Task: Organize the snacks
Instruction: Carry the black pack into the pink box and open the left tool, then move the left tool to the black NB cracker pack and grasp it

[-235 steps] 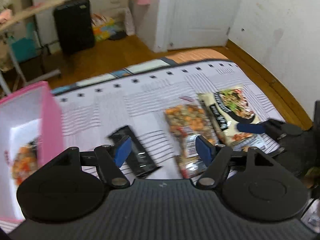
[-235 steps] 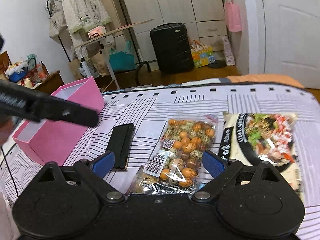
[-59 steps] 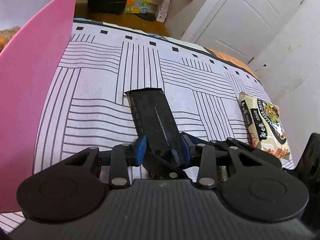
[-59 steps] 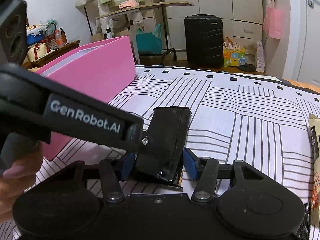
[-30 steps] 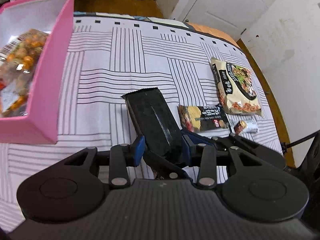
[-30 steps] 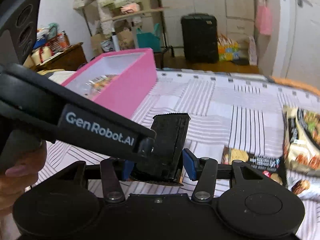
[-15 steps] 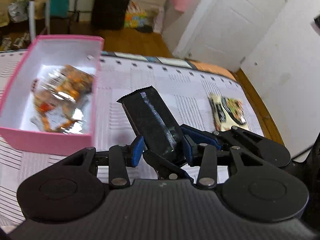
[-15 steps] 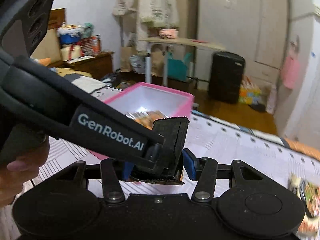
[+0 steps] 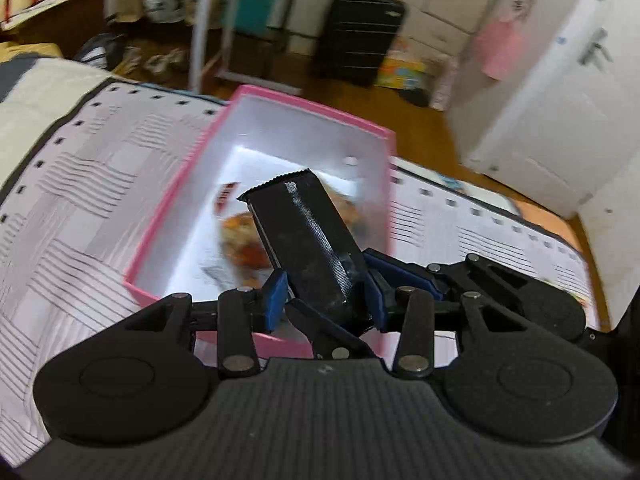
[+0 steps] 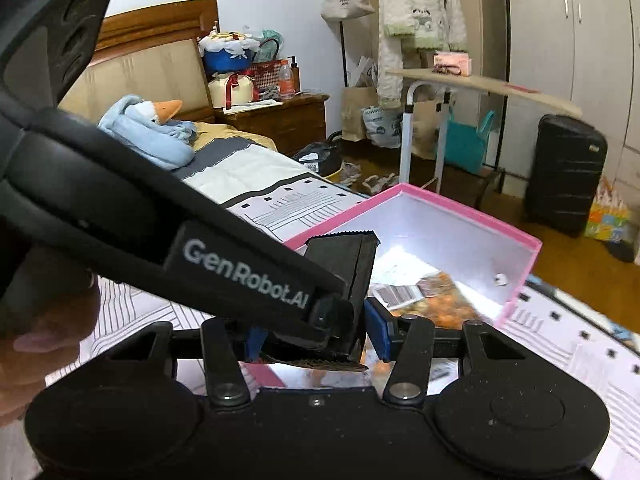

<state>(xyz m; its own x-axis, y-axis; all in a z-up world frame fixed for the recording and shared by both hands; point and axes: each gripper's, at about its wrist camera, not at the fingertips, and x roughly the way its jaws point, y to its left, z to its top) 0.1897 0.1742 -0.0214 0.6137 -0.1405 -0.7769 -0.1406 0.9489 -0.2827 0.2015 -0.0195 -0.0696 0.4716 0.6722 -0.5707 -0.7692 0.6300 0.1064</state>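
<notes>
Black snack packet point(image 9: 308, 248) gripped by both left gripper point(image 9: 325, 294) and right gripper point(image 10: 316, 334), above pink box point(image 9: 384, 184); uneven release risks tipping it outside.

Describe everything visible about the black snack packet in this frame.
The black snack packet is a long, flat pouch of matte black foil-like wrap with a serrated top edge and a pale glare streak. It tilts upward, clamped near its lower end by both the left gripper and the right gripper, in the air over the open pink box.
</notes>
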